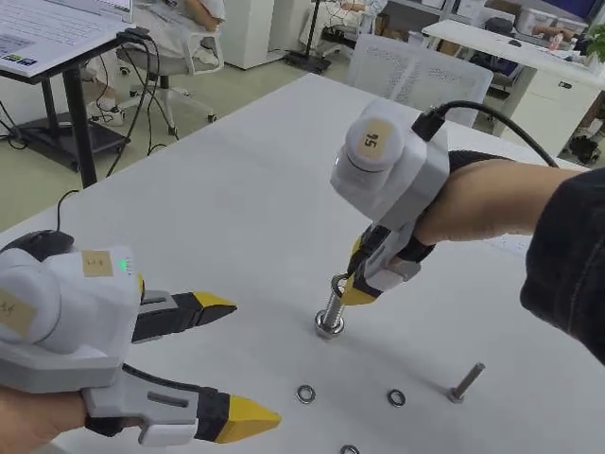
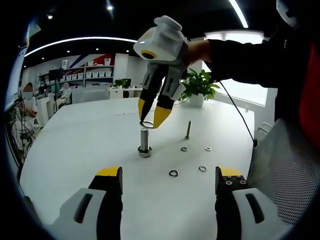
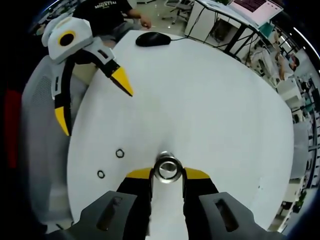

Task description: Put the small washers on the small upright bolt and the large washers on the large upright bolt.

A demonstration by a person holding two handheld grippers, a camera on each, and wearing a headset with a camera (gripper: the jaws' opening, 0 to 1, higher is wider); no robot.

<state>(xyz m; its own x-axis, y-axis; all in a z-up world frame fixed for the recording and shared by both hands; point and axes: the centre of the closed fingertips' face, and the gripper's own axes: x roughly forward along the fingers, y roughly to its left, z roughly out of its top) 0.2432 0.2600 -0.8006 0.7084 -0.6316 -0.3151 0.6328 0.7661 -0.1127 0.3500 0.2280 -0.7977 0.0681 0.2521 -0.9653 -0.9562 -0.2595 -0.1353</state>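
Large washer [image 1: 338, 281] sits clamped in your right gripper [image 1: 354, 291]; large upright bolt [image 1: 330, 318] stands vertical directly beneath those jaws; left gripper [image 1: 244, 360] gapes.

Smooth matt white on the desk [image 1: 236, 208]. Bright metal on the large upright bolt [image 1: 330, 317], the gripped washer [image 1: 338, 282] and the loose washers [image 1: 305, 393]. Smooth plastic, white and yellow, on the right hand-held gripper [image 1: 352, 289].
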